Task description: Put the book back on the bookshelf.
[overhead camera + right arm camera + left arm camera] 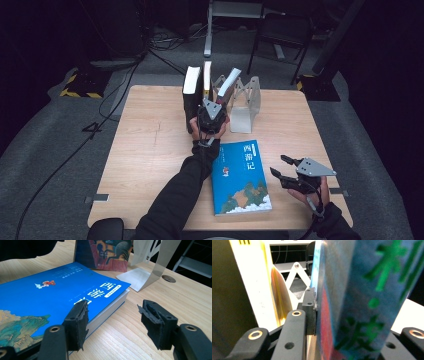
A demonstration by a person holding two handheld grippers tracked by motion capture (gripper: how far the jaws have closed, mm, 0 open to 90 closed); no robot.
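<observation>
My left gripper (pixel 212 116) is at the back middle of the table, shut on a thick upright book with a blue spine and green characters (pixel 372 302). One pad (pixel 310 312) presses flat on the book's side. The book (pixel 228 83) leans between a yellow-and-white book (pixel 207 79) and a metal bookend (pixel 248 102). In the right gripper view its red and dark cover (pixel 105 252) faces the camera. My right gripper (pixel 281 169) hovers open at the front right, with nothing between its pads (pixel 152 322). A blue book (pixel 240 177) lies flat beside it, its corner (pixel 110 300) close to the left pad.
A dark thick book (pixel 191 97) stands at the left end of the row. The bookend's flat foot (pixel 136 277) rests on the wooden table (pixel 150 150), with a round cable hole (pixel 168 278) behind it. Chairs and cables are on the floor beyond.
</observation>
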